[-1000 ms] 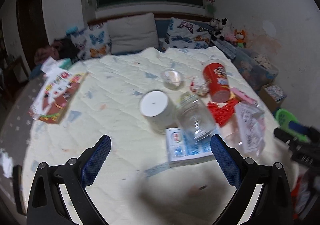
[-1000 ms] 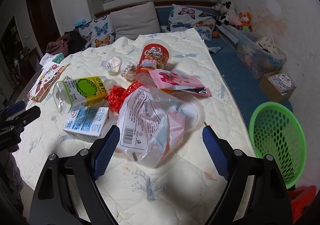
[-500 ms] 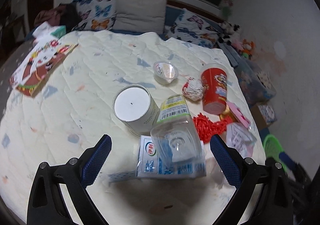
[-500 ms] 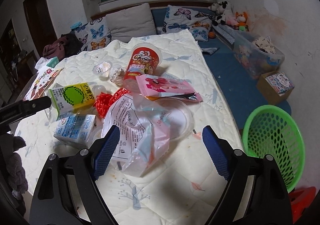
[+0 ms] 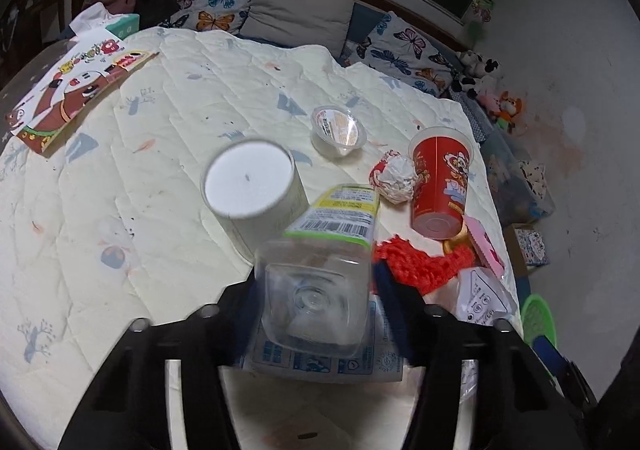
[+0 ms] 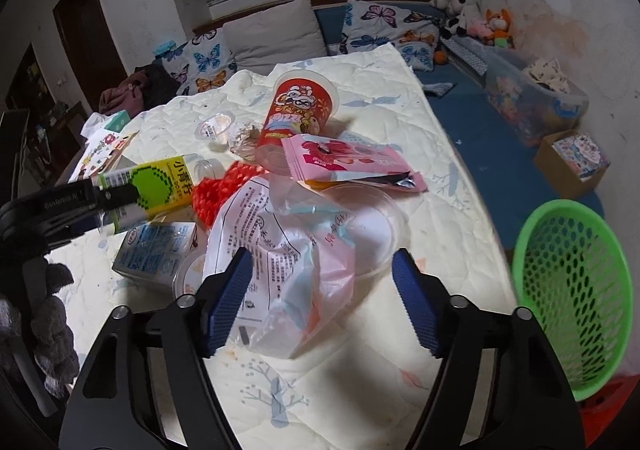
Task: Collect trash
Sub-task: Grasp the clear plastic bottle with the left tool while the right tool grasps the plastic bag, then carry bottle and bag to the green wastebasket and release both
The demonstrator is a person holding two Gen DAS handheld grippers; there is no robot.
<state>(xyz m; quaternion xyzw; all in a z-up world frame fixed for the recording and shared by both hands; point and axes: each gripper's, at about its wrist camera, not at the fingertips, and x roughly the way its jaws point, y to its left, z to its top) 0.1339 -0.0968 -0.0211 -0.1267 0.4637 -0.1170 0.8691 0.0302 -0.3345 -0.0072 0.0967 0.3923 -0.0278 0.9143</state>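
Left claw (image 5: pixel 316 306): pinching the clear bottle (image 5: pixel 320 278), its blue pads pressed to both sides of the square, see-through base; motion blur smears the pads' edges.
Clear bottle: thin glossy plastic with a yellow-green label wrap; from the right wrist view its base end is hidden behind the black claw arm.
Right claw (image 6: pixel 322 290): spread wide, ribbed blue pads either side of the crinkled plastic bag (image 6: pixel 280 270), touching nothing that I can see.
Crinkled plastic bag: soft, translucent, printed with text, slumped near the bed's (image 6: pixel 360 390) right edge, partly over a clear shallow dish (image 6: pixel 376 226).
Milk carton (image 6: pixel 154 250): blue-and-white box, lying flat under the bottle, its near end cut off by the left claw.
White cylinder (image 5: pixel 252 190): matte paper tub, blurred.
Red cup (image 6: pixel 298 118): printed, tipped on its side, mouth toward the pillows.
Pink wrapper (image 6: pixel 352 162): flat foil pouch resting against the cup.
Red mesh (image 5: pixel 420 262): knobbly netting, half buried.
Green basket (image 6: pixel 572 290): perforated plastic, beside the bed's right edge, rim cut off below.
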